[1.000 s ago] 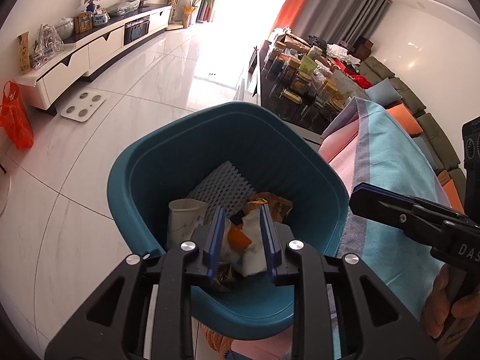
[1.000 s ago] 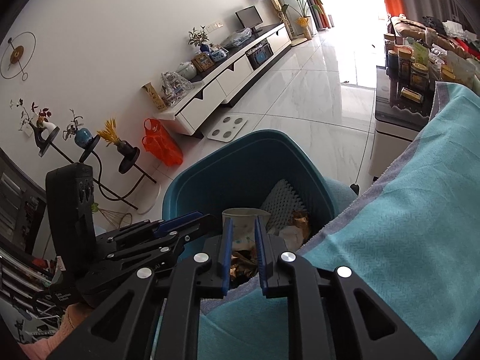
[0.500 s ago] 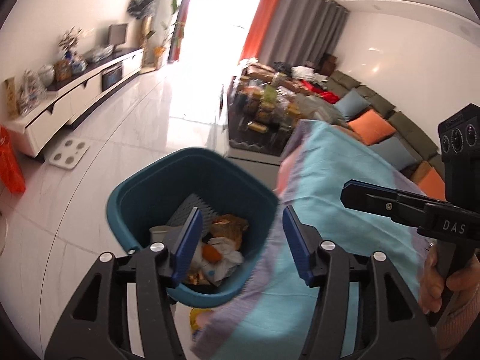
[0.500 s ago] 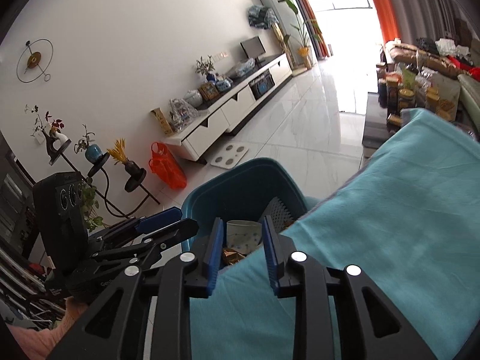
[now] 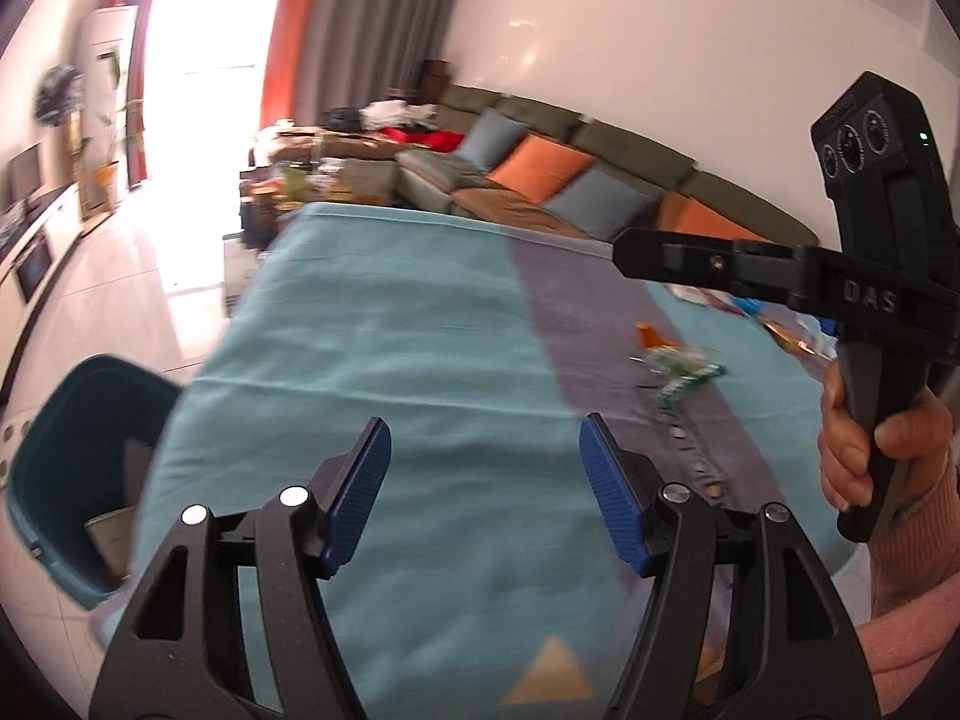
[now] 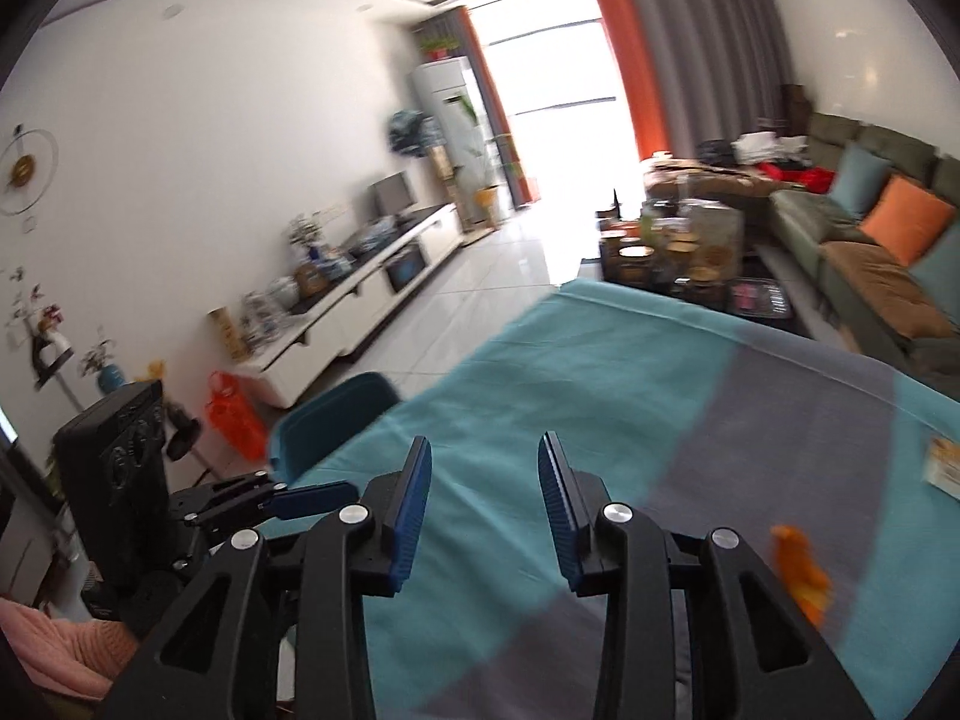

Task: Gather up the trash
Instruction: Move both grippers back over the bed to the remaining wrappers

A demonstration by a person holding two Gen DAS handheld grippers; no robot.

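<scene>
My left gripper hangs over the teal and grey cloth on the table, its jaws opening, nothing between them. My right gripper is also over the cloth, its jaws opening and empty. The teal trash bin stands at the table's left edge with a paper cup inside; its rim shows in the right wrist view. A green wrapper, an orange scrap and more wrappers lie on the cloth to the right. An orange scrap and a yellow packet lie right of the right gripper.
A sofa with orange and blue cushions runs along the far wall. A low table crowded with jars stands beyond the cloth. A white TV cabinet and an orange bag line the left wall. A hand in a pink sleeve holds the right gripper.
Both grippers swung up and right, from over the bin to over the cloth. Both sets of jaws spread wider. The bin slid to the left edge of both views.
</scene>
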